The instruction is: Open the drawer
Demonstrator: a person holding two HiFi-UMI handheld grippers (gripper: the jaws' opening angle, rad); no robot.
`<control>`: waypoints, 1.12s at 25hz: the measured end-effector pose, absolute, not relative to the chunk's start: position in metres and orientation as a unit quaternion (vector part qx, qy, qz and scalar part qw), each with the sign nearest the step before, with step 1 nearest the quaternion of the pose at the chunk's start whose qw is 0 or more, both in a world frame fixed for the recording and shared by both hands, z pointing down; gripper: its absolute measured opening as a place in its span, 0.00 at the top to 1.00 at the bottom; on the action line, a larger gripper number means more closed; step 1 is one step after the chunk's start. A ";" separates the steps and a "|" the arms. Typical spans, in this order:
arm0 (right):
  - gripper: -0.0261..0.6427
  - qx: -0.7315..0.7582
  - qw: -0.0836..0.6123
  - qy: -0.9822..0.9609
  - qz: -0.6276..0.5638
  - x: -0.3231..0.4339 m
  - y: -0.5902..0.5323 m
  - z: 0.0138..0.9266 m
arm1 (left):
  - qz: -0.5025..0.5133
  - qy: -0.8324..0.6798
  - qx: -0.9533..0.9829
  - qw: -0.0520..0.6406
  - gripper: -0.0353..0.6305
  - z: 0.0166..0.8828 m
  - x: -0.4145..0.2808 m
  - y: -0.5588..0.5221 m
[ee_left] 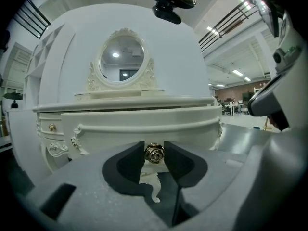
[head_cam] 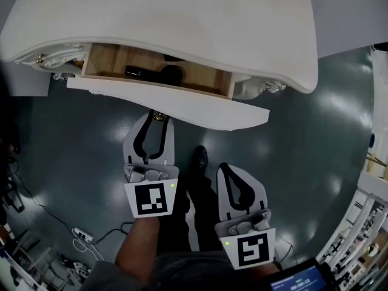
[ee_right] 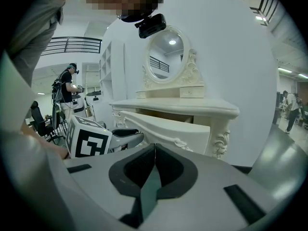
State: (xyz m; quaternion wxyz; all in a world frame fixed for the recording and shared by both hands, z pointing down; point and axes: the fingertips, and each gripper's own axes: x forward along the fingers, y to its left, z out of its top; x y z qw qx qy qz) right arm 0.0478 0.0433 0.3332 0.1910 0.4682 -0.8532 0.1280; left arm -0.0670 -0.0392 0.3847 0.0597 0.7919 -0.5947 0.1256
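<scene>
Two grippers hang over bare dark floor (head_cam: 303, 150), with open room on both sides. The left gripper (head_cam: 156, 119) is clenched on the gold knob (ee_left: 154, 153) at the middle of the drawer (head_cam: 182, 107) front. The drawer stands pulled out past the dressing table (head_cam: 182, 23) edge and holds dark items (head_cam: 171, 73), possibly bottles. The right gripper (head_cam: 225, 167), jaws pressed together on nothing, sits nearer and to the right, well clear of the drawer's edge.

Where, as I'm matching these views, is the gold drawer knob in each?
Head view: gold knob left of centre, just below the drawer front.
Left gripper view: lower centre, gripped between the jaws.
Right gripper view: not visible.
Shared landmark: the pulled-out drawer front.
</scene>
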 end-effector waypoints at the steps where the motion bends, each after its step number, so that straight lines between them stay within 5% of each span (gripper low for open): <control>1: 0.94 0.469 0.192 -0.853 0.128 0.047 0.045 0.334 | 0.125 -0.595 0.792 0.060 0.75 0.385 -0.067 -0.038; 28: 0.94 0.470 0.188 -0.854 0.119 0.037 0.077 0.326 | 0.134 -0.592 0.793 0.063 0.75 0.387 -0.072 0.004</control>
